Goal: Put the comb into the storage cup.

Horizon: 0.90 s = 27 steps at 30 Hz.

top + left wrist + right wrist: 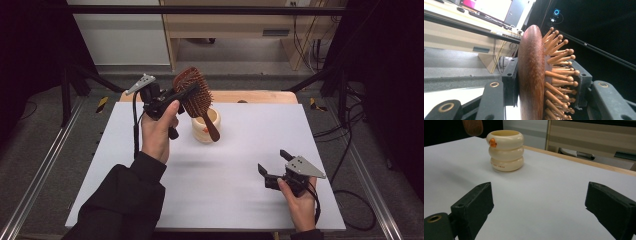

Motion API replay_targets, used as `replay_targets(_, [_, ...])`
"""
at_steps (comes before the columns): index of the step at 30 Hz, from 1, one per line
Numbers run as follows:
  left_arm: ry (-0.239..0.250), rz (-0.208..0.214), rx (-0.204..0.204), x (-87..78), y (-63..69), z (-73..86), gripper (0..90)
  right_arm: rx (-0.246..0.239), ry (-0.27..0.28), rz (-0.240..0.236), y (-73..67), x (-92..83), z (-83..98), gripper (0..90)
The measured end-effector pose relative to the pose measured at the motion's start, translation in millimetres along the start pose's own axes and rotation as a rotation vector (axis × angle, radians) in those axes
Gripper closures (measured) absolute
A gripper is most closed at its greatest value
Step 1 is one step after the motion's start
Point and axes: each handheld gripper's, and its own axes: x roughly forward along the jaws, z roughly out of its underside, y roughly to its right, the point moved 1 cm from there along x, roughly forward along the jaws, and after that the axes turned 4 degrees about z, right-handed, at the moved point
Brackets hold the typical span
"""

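Holding the hairbrush (pixel 192 93) by its stiff, light wooden head in our left hand-held gripper (pixel 186 93), raised over the cup (pixel 206 128) at table (pixel 240 200) twelve o'clock, right hand-held gripper (pixel 273 167) wide, empty at four o'clock.

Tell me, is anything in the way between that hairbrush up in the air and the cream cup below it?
Nothing visible. The left gripper is clamped on the head of the hairbrush, whose handle hangs down right at the cream cup. The right gripper waits open, well off to the side on the white table.
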Motion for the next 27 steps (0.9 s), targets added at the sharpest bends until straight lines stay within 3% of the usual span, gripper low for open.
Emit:
replay_targets(5, [0.001,-0.009,0.016,3.6,0.7,-4.1,50.6,-0.016,-0.002,0.003,-1.4,-0.9,-0.7,10.9])
replay_targets(6, [-0.001,-0.010,0.021,4.3,0.8,-5.0,50.5,-0.020,-0.001,-0.003,-1.5,-1.8,-1.3,19.1])
replay_targets(7, [0.000,-0.011,0.023,5.3,0.7,-5.9,50.5,-0.019,0.008,-0.028,-1.7,-3.0,-1.5,21.0])
replay_targets(10, [0.001,-0.015,0.020,7.7,-0.6,-8.7,50.5,-0.034,-0.017,-0.059,-3.3,-4.3,-0.6,13.8])
replay_targets(13, [0.001,-0.021,0.021,10.4,-1.9,-11.0,50.4,-0.067,-0.019,-0.043,-4.3,-6.0,4.5,8.8])
replay_targets(16, [-0.009,-0.032,0.048,11.8,-1.8,-8.2,50.3,-0.046,0.012,-0.015,-1.6,-8.3,8.3,8.4])
replay_targets(18, [-0.016,-0.034,0.042,13.4,-2.7,-5.1,50.3,-0.005,0.045,-0.010,-1.8,-9.1,8.9,7.6])
replay_targets(21, [-0.004,-0.029,0.039,16.8,-5.0,-5.2,50.3,-0.030,0.054,-0.002,-3.0,-9.2,9.5,7.1])
replay_targets(27, [0.029,-0.041,0.059,20.5,-8.4,-10.0,50.2,-0.037,0.057,0.024,-2.3,-10.8,16.2,7.4])
